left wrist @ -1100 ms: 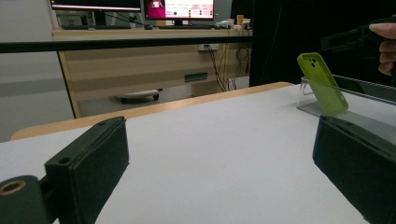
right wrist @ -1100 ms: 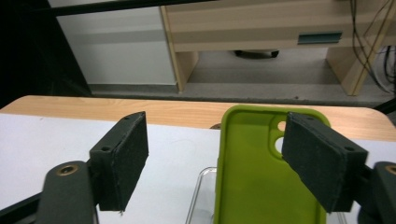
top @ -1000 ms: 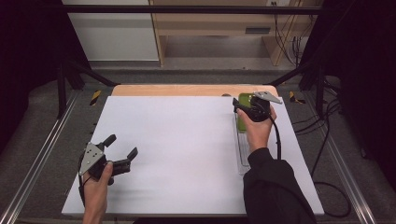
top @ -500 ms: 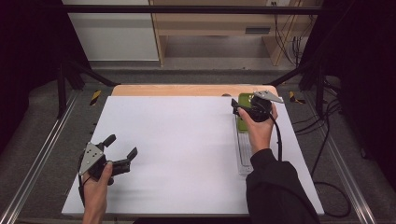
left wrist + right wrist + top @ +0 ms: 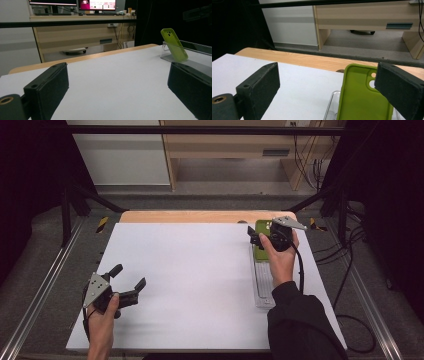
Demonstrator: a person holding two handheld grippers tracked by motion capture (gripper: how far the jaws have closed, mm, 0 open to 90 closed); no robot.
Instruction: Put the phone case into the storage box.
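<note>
The green case (image 5: 362, 100) leans on a clear stand (image 5: 167, 51) at the tabletop's (image 5: 200, 270) far right. The right tool (image 5: 267, 236), jaws just opened wide and released, covers most of the case from above; its right jaw hides the case's edge. The left tool (image 5: 131, 282) rests released near the left, holding nothing.
</note>
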